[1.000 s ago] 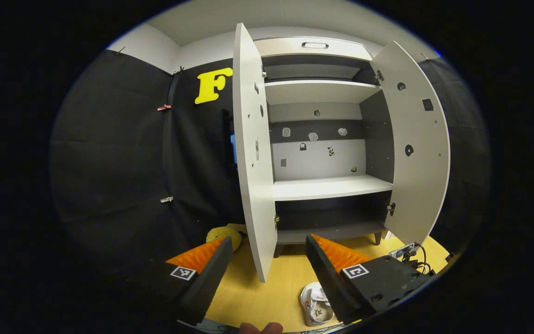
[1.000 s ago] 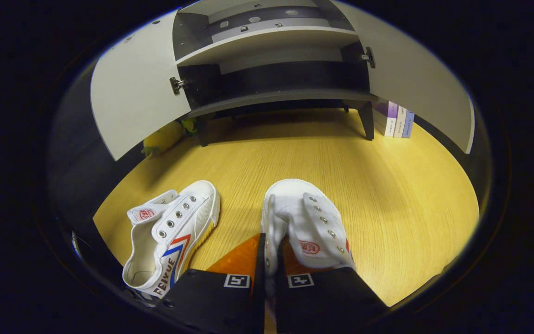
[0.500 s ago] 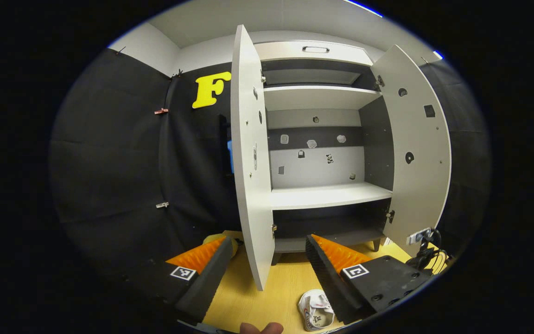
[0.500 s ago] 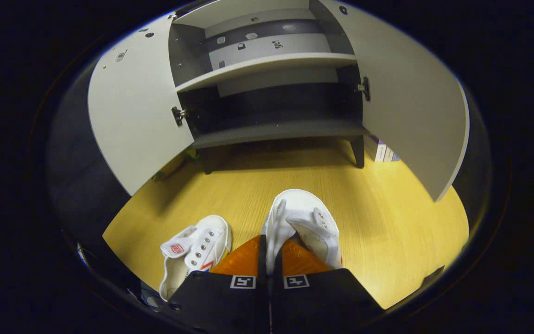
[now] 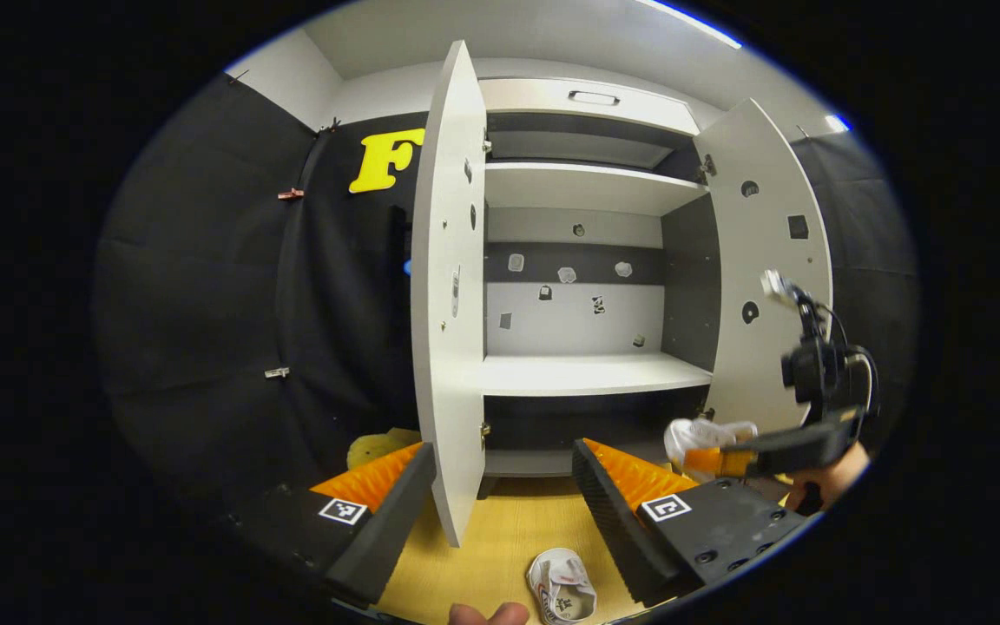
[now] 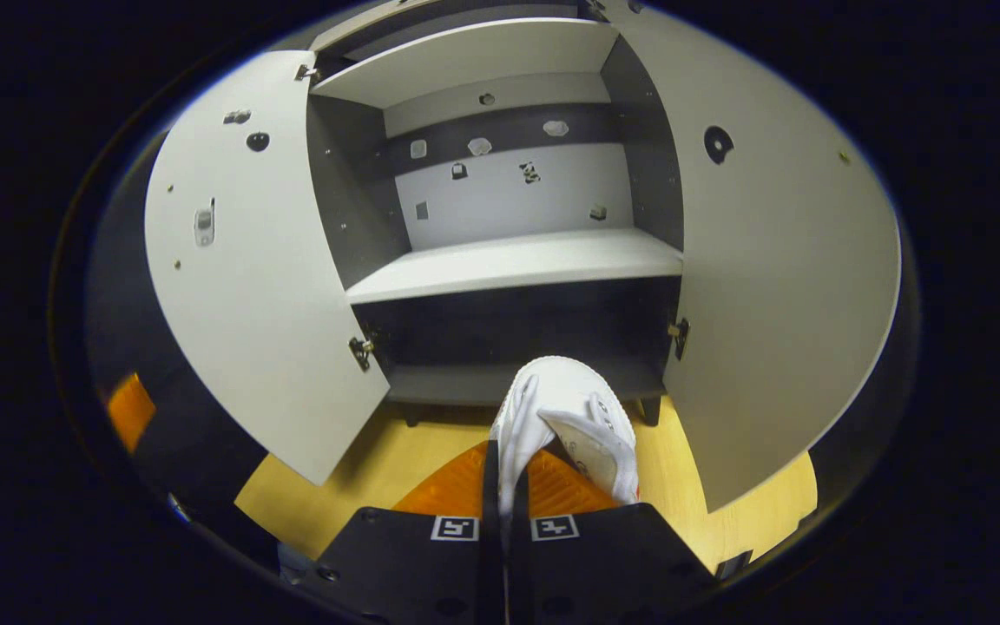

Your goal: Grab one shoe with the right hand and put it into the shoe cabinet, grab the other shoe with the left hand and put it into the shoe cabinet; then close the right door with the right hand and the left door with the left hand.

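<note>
Shoe (image 6: pixel 565 417) pinched in right tongs (image 6: pixel 507 460), facing open cabinet (image 6: pixel 509 260).

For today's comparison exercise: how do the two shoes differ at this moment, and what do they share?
The held shoe is off the floor, pinched by its side wall in the shut right tongs; the floor shoe lies on the wooden floor, ungripped, near the open left tongs. The held shoe points toe-first at the cabinet's bottom compartment; the floor shoe sits farther back. Both are white canvas sneakers.
</note>
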`<state>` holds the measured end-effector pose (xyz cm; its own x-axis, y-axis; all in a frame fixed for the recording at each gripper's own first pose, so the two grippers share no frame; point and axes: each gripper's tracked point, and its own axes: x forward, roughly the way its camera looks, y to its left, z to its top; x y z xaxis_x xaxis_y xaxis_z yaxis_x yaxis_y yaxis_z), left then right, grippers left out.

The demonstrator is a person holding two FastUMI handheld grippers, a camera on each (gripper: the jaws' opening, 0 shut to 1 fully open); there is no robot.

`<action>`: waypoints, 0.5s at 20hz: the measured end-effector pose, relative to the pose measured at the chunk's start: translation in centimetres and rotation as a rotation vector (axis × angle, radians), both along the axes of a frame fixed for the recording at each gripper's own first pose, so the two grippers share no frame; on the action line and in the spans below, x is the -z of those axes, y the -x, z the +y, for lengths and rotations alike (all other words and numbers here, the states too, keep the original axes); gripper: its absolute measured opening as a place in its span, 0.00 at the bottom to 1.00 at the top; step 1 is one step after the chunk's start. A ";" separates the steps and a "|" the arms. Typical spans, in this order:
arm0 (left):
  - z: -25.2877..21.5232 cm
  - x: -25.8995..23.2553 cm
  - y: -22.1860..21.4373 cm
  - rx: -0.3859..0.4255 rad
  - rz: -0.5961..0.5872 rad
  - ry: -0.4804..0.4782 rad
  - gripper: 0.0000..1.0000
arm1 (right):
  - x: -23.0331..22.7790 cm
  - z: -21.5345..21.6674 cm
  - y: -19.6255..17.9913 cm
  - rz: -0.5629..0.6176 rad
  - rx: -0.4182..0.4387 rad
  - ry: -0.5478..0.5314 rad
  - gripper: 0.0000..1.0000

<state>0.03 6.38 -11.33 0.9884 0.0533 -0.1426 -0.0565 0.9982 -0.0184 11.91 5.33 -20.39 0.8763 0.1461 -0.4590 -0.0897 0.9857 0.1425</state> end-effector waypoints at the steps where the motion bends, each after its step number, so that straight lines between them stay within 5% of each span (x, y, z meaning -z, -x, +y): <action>1: -0.3 -0.1 0.0 0.008 -0.003 0.000 0.99 | -1.8 0.3 -1.5 -0.020 0.003 -0.007 0.07; 10: -0.7 0.5 -0.1 0.041 -0.001 0.015 0.99 | -10.1 0.3 -17.3 -0.112 0.000 0.105 0.07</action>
